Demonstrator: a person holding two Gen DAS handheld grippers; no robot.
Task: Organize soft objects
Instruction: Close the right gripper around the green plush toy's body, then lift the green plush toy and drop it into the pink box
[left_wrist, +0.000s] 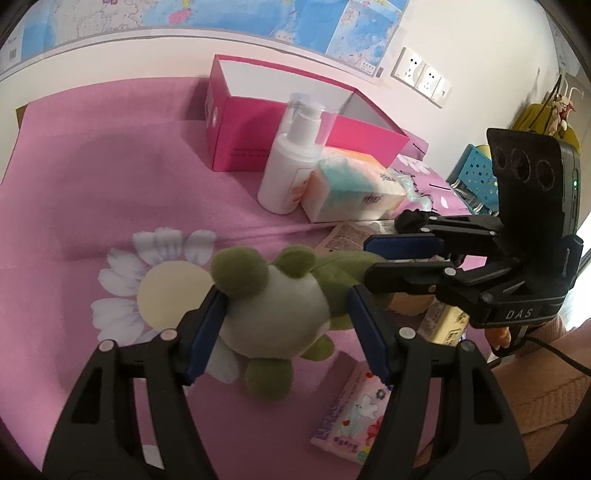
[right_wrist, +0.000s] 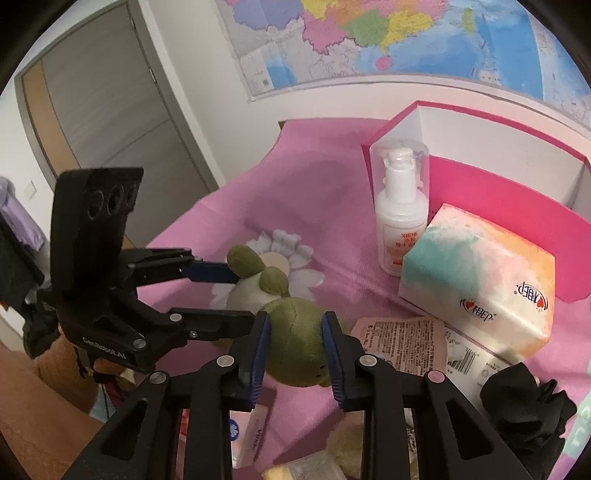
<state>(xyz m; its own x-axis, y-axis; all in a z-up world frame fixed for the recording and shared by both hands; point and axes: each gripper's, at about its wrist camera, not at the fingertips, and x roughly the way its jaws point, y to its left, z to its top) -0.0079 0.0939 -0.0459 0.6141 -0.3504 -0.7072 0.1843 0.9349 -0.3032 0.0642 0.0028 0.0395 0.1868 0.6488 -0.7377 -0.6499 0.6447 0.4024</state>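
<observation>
While both grippers, left (left_wrist: 286, 325) and right (right_wrist: 295, 354), pinch the plush frog (left_wrist: 280, 299), lift together toward the pink box (left_wrist: 258, 147), avoiding stretching.

A bed covered by a pink sheet (left_wrist: 110, 177) with printed white flowers carries everything. Directly on it: an open pink box (left_wrist: 258, 122), an upright white pump bottle (left_wrist: 288, 162), a pastel tissue pack (left_wrist: 354, 188), a green plush toy (left_wrist: 280, 295), flat printed sachets (right_wrist: 402, 336), a floral tissue packet (left_wrist: 354, 417) and a black cloth (right_wrist: 524, 406)
</observation>
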